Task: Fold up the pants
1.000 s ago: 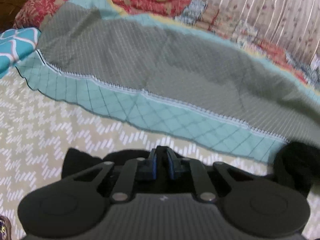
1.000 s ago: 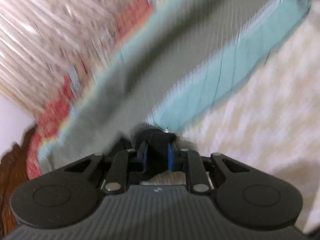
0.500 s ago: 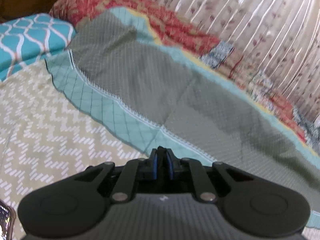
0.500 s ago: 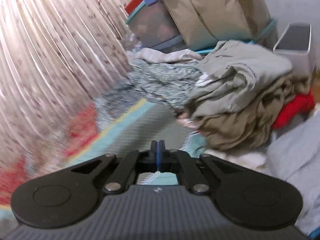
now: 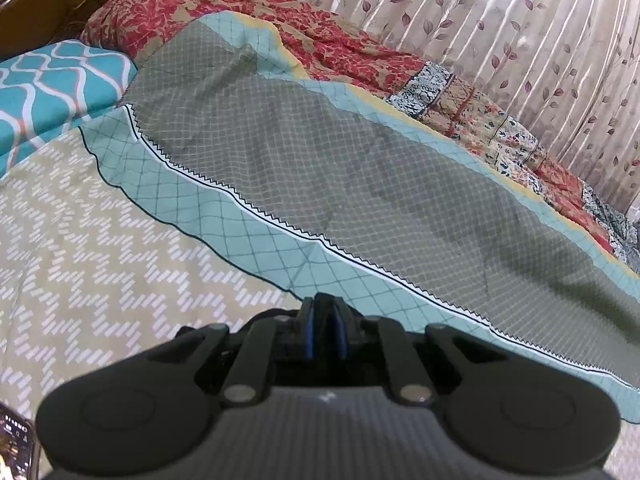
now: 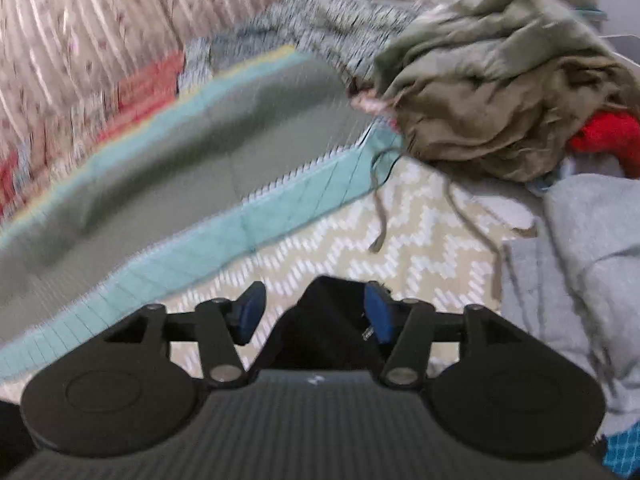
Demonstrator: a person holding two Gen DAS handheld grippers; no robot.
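Near edge of bed (image 6: 400, 240): black pants (image 6: 332, 336) between right gripper (image 6: 312, 316) fingers, which have just been opening and aren't gripping. Left gripper (image 5: 324, 322) fingers clamped on black cloth. Soft, limp, light; grab waistband edge.

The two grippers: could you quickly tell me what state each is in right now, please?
Left gripper: closed on black cloth.
Right gripper: open, fingers just spread; black cloth between them, not pinched.
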